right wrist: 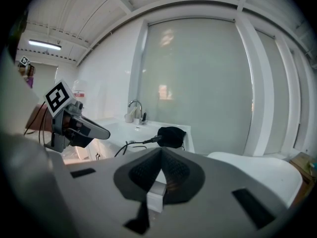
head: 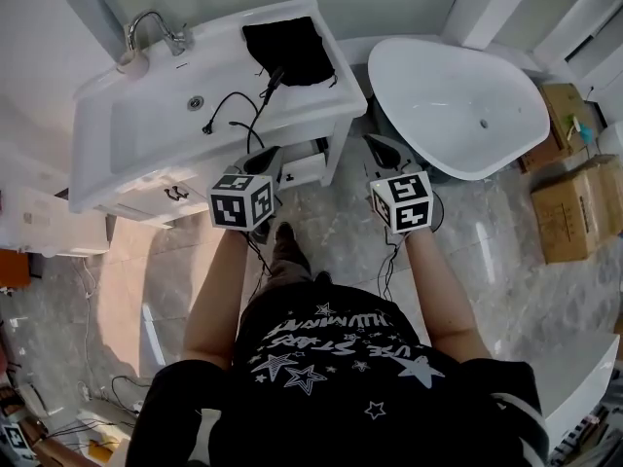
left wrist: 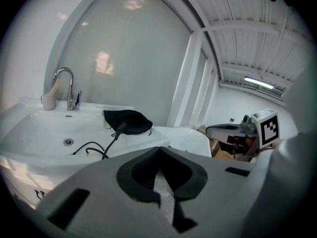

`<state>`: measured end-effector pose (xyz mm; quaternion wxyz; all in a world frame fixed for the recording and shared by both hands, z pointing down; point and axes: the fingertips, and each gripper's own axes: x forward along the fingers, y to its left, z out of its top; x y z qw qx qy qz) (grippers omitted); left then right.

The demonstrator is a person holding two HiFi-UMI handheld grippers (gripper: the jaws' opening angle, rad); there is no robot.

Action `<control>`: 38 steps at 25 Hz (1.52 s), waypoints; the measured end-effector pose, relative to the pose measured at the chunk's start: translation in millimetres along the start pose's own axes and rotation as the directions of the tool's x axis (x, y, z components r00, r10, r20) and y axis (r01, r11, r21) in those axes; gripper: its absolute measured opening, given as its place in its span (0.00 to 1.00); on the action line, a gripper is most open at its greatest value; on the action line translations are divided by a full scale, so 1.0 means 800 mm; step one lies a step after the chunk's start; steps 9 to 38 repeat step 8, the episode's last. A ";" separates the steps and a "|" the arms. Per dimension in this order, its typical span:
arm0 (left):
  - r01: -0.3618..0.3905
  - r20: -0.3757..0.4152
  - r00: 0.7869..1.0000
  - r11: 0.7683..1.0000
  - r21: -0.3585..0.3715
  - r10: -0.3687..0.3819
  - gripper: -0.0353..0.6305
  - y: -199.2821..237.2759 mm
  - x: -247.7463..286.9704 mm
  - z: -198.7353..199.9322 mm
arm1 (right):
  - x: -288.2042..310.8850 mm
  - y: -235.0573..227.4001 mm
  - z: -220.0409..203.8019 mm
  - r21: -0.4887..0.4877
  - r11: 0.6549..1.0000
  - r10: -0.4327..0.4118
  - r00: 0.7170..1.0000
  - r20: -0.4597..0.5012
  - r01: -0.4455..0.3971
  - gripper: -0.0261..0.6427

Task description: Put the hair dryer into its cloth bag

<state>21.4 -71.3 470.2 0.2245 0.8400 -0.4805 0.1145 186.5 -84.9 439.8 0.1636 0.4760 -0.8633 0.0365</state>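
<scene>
Both tools are shut tight with nothing in them. Left tool (head: 263,160) and right tool (head: 383,148) hang over the pale tiled floor (head: 331,232), short of the white washbasin counter (head: 146,154) and beside a white oval bathtub (head: 458,115). On the counter's right corner lies the black cloth bag (head: 289,49). The hair dryer's body is hidden; only a black cord (head: 271,81) shows, running from the bag towards the basin.
</scene>
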 end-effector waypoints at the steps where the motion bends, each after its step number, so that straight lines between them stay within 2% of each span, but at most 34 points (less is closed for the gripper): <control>1: -0.003 -0.003 1.000 1.000 0.004 0.003 0.07 -0.002 -0.002 -0.004 | -0.002 0.002 -0.002 -0.001 1.000 0.004 1.000 -0.001 -0.004 0.05; 8: -0.003 -0.027 1.000 1.000 0.029 0.004 0.07 -0.010 -0.012 -0.026 | -0.013 0.014 -0.016 -0.005 1.000 0.023 1.000 -0.014 -0.023 0.05; 38: -0.003 -0.027 1.000 1.000 0.029 0.004 0.07 -0.010 -0.012 -0.026 | -0.013 0.014 -0.016 -0.005 1.000 0.023 1.000 -0.014 -0.023 0.05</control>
